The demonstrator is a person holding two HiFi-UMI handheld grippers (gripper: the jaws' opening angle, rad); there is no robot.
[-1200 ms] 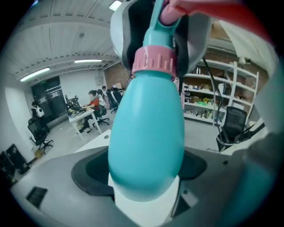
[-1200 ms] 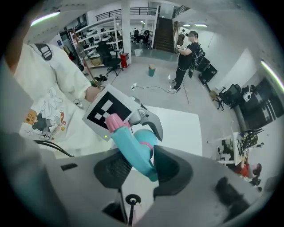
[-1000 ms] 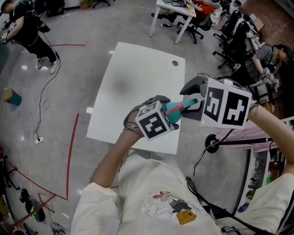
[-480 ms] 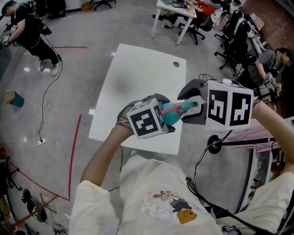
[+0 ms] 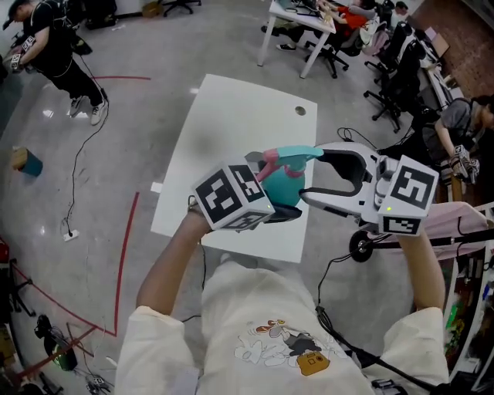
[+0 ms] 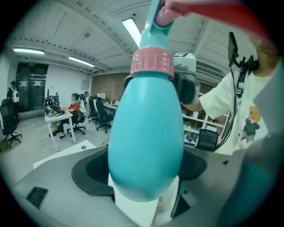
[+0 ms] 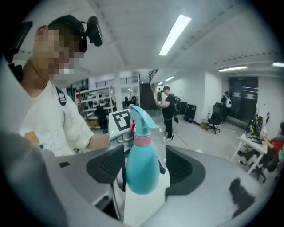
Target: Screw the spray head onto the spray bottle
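Head view: the right gripper (image 5: 315, 174) is holding its jaws apart at 3 o'clock of the bottle (image 5: 284, 183). They have just been opening and are off the head (image 5: 289, 154) they were round before. Both are hanging over the table (image 5: 224, 123) edge.

Left gripper view: the left gripper (image 6: 144, 173) is clamping the bottle (image 6: 146, 133).

Right gripper view: the bottle (image 7: 142, 170) is standing between the parted jaws, untouched.

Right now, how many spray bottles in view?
1. The teal spray bottle, spray head on, is held in the left gripper above the white table. The desks behind are too small to check.
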